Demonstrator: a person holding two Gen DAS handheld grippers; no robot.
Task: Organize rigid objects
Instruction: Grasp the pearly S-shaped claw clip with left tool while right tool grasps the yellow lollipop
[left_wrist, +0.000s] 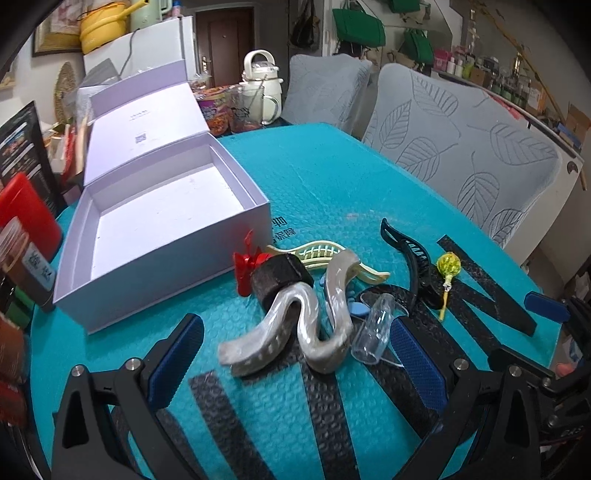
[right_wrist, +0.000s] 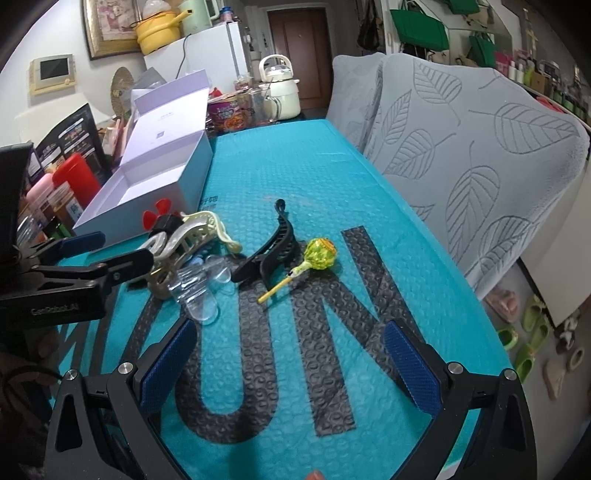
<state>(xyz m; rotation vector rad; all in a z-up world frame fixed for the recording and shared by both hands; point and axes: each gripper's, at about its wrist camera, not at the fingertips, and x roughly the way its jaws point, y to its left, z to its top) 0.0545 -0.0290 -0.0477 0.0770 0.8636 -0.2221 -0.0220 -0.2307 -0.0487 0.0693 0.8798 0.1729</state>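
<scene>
An open white box (left_wrist: 162, 218) stands at the left of the teal mat, also in the right wrist view (right_wrist: 147, 184). In front of it lies a pile: a pearly wavy hair clip (left_wrist: 306, 328), a black ring with a red fan (left_wrist: 273, 277), a cream clip (left_wrist: 325, 254), a clear plastic piece (left_wrist: 373, 328), a black clip (left_wrist: 413, 258) and a yellow lollipop (left_wrist: 448, 269). My left gripper (left_wrist: 295, 354) is open, its fingers either side of the wavy clip. My right gripper (right_wrist: 291, 358) is open and empty, short of the lollipop (right_wrist: 319, 253) and black clip (right_wrist: 273, 247).
Two grey leaf-pattern chair backs (right_wrist: 461, 147) line the table's right side. Bottles and a red canister (right_wrist: 75, 177) crowd the left edge. Snack cups and a cream kettle (left_wrist: 262, 85) stand at the far end. The left gripper shows at the left of the right wrist view (right_wrist: 77, 262).
</scene>
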